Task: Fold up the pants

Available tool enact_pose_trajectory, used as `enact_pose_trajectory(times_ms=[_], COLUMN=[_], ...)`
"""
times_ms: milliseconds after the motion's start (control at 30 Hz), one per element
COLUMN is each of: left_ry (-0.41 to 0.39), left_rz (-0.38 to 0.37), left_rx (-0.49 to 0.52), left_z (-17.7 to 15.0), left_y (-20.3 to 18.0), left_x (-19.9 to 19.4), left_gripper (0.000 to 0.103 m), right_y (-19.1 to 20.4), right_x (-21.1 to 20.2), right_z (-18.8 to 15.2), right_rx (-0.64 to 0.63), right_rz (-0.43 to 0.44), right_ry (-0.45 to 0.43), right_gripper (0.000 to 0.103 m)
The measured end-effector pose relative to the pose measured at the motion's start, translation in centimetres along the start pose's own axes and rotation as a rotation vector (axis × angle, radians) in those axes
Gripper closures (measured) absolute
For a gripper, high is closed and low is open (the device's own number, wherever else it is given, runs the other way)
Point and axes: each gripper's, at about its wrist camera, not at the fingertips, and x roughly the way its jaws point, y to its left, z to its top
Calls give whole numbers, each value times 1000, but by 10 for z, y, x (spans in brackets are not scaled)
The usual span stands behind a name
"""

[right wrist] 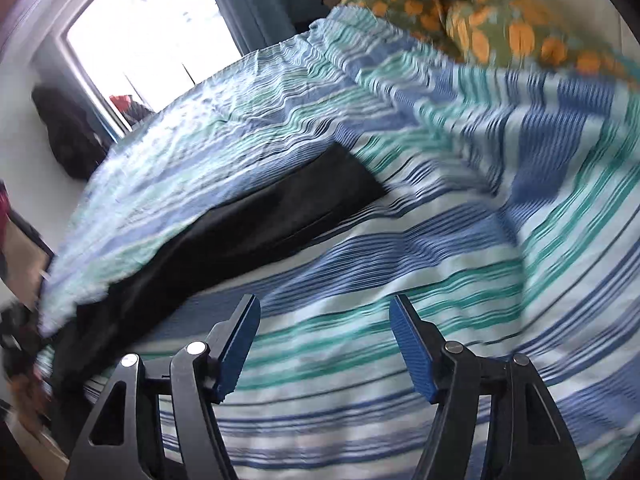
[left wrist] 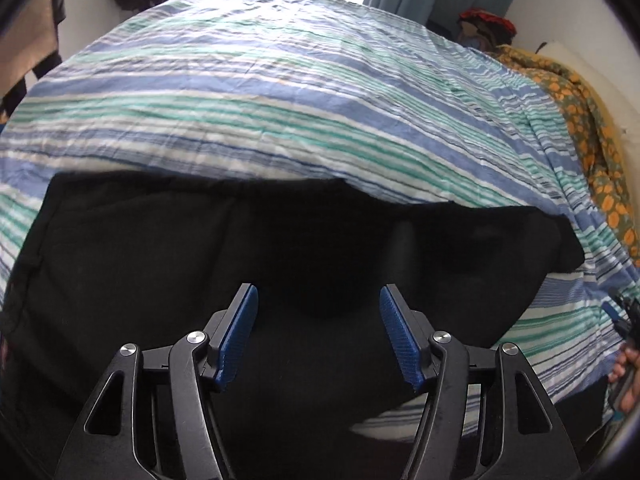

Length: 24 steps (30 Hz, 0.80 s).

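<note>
Left wrist view: my left gripper (left wrist: 318, 300) hovers with fingers (left wrist: 240, 328) spread, empty, over the black pants (left wrist: 200, 248), which lie flat near the bed (left wrist: 280, 100)'s front edge; apparently partly folded, layers indistinguishable in the dark cloth.

Right wrist view: my right gripper (right wrist: 324, 316), fingers parted, empty, hangs above striped bedding; pants lie leftward, blurred.

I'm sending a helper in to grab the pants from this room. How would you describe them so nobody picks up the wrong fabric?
Find the bed under the striped blue, green and white cover. On its near side lie the pants, spread flat. They are the only plain black cloth on it, unlike the orange-flowered blanket along the far edge.
</note>
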Motion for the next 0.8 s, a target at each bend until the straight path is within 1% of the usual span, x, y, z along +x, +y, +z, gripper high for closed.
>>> enact_pose_trajectory(times_ms=[67, 133, 200, 233, 267, 300, 333, 367, 400, 433, 467, 500, 533, 567, 600, 633, 667, 700, 733, 767, 800], left_ry=[4, 8, -3, -3, -1, -3, -10, -22, -33, -43, -49, -47, -41, -37, -44, -63, -86, -110, -122, -119, -84], left_rz=[8, 25, 28, 35, 50, 72, 90, 97, 101, 107, 110, 109, 114, 123, 118, 111, 116, 151, 214, 277, 329], left_rx=[-35, -56, -49, -34, -14, 6, 19, 34, 43, 44, 42, 41, 38, 29, 21, 24, 43, 83, 131, 170, 207], left_z=[-17, -30, -41, -45, -48, -49, -51, -51, -51, -51, -51, -50, -48, -45, -42, -38, -35, -32, -31, -31, -34], left_y=[17, 29, 40, 43, 46, 47, 49, 50, 51, 53, 53, 52, 50, 48, 46, 43, 40, 35, 31, 30, 31], left_x=[-6, -12, -24, -29, -34, -40, -47, -52, -56, -57, -56, -52, -47, -42, -39, -37, -35, -29, -18, -3, 17], left_gripper=[37, 37, 37, 37, 37, 37, 37, 36, 33, 32, 32, 32, 32, 32, 32, 32, 31, 24, 20, 17, 16], right_y=[-9, -19, -31, -38, -40, -38, -32, -23, -16, -14, -18, -25, -33, -42, -46, -45, -39, -25, -6, 20, 48], right_x=[32, 65, 98, 110, 117, 116, 107, 92, 73, 57, 49, 51, 58, 61, 56, 45, 34, 27, 26, 29, 36], right_z=[16, 35, 48, 51, 54, 57, 63, 70, 76, 79, 79, 77, 73, 67, 61, 54, 47, 40, 34, 25, 16], right_rx=[116, 225, 334, 398, 447, 463, 451, 407, 334, 266, 227, 201, 189, 192, 186, 161, 128, 83, 33, -27, -88], right_rz=[75, 95, 108, 129, 147, 145, 168, 194, 183, 112, 22, -55, -129, -216, -307, -361, -372, -350, -288, -202, -121], right_ry=[-22, -24, -16, -6, -4, -3, -16, -38, -58, -72, -58, -8, 70, 110, 93, 37, -13, -49, -58, -47, -20], right_gripper=[40, 43, 43, 47, 78, 93, 92, 92, 92, 92, 92, 91, 80, 59, 51, 50, 50, 50, 50, 50, 50])
